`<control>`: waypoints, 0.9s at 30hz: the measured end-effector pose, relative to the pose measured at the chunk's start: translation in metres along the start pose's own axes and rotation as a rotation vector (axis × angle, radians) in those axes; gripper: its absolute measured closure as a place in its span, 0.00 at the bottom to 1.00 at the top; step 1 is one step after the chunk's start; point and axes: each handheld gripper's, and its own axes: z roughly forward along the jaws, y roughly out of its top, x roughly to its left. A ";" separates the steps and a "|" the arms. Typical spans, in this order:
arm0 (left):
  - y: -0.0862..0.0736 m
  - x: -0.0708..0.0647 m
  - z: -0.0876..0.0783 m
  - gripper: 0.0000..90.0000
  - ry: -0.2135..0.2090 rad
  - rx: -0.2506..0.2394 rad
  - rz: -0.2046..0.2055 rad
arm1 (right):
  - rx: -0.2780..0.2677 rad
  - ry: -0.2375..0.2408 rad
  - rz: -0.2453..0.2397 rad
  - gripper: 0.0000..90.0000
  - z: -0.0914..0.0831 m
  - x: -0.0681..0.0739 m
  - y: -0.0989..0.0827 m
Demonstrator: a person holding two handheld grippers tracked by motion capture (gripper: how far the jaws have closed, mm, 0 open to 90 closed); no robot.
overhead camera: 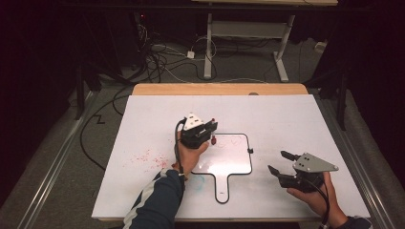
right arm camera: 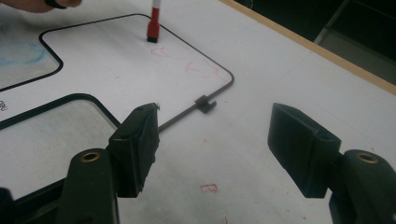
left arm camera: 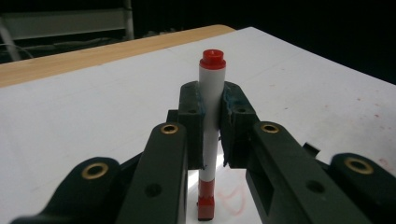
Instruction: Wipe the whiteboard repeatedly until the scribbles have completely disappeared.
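Left gripper [overhead camera: 209,132]: closed on a marker, pads clamped on its white barrel; held over the upper left part of the board.
Marker [left arm camera: 208,135]: upright between the left gripper's pads, red cap end on top, red tip end pointing down to the board; from the right gripper view its tip [right arm camera: 153,28] sits on or just above the board, I cannot tell which.
Board [overhead camera: 239,162]: small whiteboard with a black rim and a handle tab toward the person, lying flat in the middle of the surface; a small black clip [right arm camera: 206,103] sits on its right edge.
Red marks [right arm camera: 187,63]: faint red loops drawn on the board just beside the marker tip.
Blue mark [right arm camera: 18,52]: a light blue scribble near the board's handle side.
Right gripper [overhead camera: 282,162]: jaws wide apart, nothing between them; held low over the surface to the right of the board, well apart from the marker, pointing toward the board.
Surface [overhead camera: 296,119]: white sheet over a wooden top, with red speckles [overhead camera: 145,157] left of the board.
Left hand [overhead camera: 191,155]: wrapped round the left gripper's body, sleeve coming from the bottom edge.
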 end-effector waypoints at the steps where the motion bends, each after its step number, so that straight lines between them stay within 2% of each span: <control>1: 0.002 -0.006 0.005 0.88 0.000 0.008 0.019 | 0.001 -0.001 -0.001 0.39 0.000 0.000 0.000; 2: 0.004 -0.013 0.011 0.88 -0.024 0.014 0.033 | 0.000 -0.001 0.000 0.39 0.000 -0.001 0.000; 6: 0.010 -0.035 0.027 0.88 -0.068 0.035 0.079 | 0.002 -0.003 0.002 0.39 -0.001 -0.002 -0.001; 9: 0.013 -0.043 0.028 0.88 -0.052 0.060 0.134 | -0.002 -0.008 0.004 0.39 -0.003 -0.002 -0.002; 12: 0.013 -0.034 0.021 0.88 -0.017 0.072 0.132 | -0.005 -0.013 0.006 0.38 -0.005 -0.003 -0.002; 18: 0.009 0.001 -0.007 0.88 0.086 0.085 0.084 | -0.007 -0.026 0.006 0.39 -0.008 -0.004 -0.003; 19: 0.008 0.005 -0.011 0.88 0.096 0.081 0.072 | -0.006 -0.027 0.008 0.39 -0.008 -0.004 -0.003; 21: 0.005 0.011 -0.016 0.88 0.088 0.066 0.036 | -0.002 -0.027 0.008 0.39 -0.008 -0.003 -0.003; 23: 0.003 0.007 -0.015 0.88 0.087 0.059 0.039 | -0.001 -0.026 0.004 0.39 -0.006 -0.002 -0.002; 27: 0.004 -0.014 -0.001 0.88 0.037 0.052 0.073 | 0.001 -0.020 0.003 0.39 -0.004 -0.001 -0.001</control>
